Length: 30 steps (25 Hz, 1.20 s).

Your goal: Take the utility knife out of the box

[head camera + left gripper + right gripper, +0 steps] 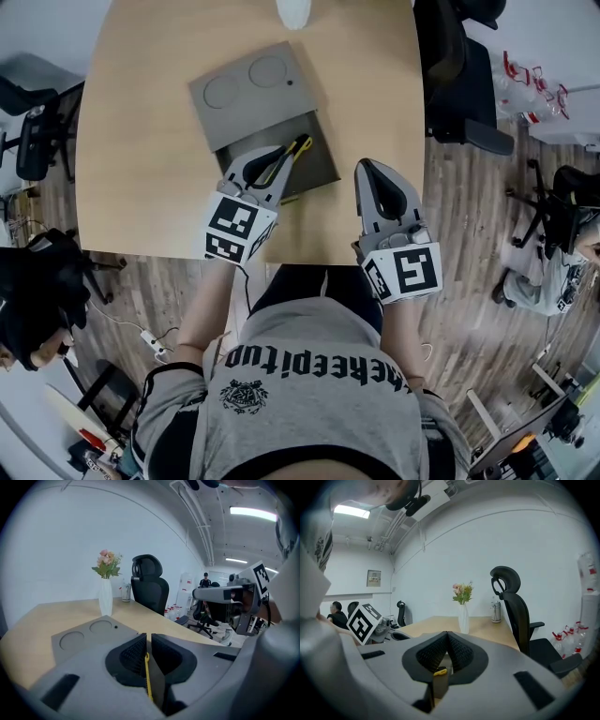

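Nearest us, the person's grey shirt fills the bottom of the head view. Both forearms reach forward past the near edge of the desk.

Right tongs: tips pressed together, nothing between them. They sit over the desk's near edge, to the right of the box and apart from it. Their marker cube faces up toward us.

Left tongs: pads stand almost together, with only a thin slit between them. We see nothing pinched there. They point forward and slant down over the open box.

Utility knife, yellow and black: it lies slantwise in the box's tray, and its far end shows just past the tips of the left tongs. From above, the tongs overlap the rest of it. We cannot tell whether they touch it.

The lid is open and lies flat on the desk beyond the tray. Its upturned grey face shows two round hollows and a small dark dot.

Farther on, near the desk's far edge, a white vase stands upright with pink flowers, well apart from the box.

Beyond the desk, a black office chair stands against the pale wall.
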{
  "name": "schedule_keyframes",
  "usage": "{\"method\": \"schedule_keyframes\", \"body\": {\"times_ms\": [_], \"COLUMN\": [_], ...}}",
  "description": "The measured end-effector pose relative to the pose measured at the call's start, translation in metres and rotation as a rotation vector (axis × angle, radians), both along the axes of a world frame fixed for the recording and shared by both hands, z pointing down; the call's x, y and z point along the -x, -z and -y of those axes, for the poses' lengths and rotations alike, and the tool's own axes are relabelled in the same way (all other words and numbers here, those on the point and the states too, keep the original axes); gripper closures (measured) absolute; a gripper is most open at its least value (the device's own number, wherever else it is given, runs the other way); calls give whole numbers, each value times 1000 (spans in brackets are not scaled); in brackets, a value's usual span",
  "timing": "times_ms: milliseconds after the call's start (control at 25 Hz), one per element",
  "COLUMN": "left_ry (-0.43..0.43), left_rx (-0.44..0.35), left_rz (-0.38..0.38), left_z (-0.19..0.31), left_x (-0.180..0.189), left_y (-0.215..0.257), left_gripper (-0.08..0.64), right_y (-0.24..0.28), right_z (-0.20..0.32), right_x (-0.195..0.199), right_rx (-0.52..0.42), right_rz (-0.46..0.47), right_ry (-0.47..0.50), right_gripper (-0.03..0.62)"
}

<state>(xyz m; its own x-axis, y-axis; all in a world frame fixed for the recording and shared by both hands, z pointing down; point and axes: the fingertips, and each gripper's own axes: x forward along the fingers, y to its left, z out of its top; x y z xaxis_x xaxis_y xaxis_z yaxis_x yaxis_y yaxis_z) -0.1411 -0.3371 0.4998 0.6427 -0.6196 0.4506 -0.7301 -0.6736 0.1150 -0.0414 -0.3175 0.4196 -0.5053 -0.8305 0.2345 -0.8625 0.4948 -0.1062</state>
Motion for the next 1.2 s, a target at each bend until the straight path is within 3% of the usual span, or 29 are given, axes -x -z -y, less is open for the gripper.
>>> {"method": "schedule_keyframes", "body": {"times_ms": [280,600,1200], "left_ry": [-16,-55,-36], "left_rx": [94,216,336], "left_rz": [87,176,270], "left_z": [5,1,-1], "left_x": [-10,-12,-7], "left_y": [-44,-87,-123], "left_gripper": [537,426,390], "right_y": [-4,-6,-7], "right_z": [-1,-6,-8], "right_x": [-12,-19,-24], "right_rx": [12,19,30], "right_rz": [-9,-23,-37], "right_ry": [-22,-49,-65], "right_gripper": [586,586,586]}}
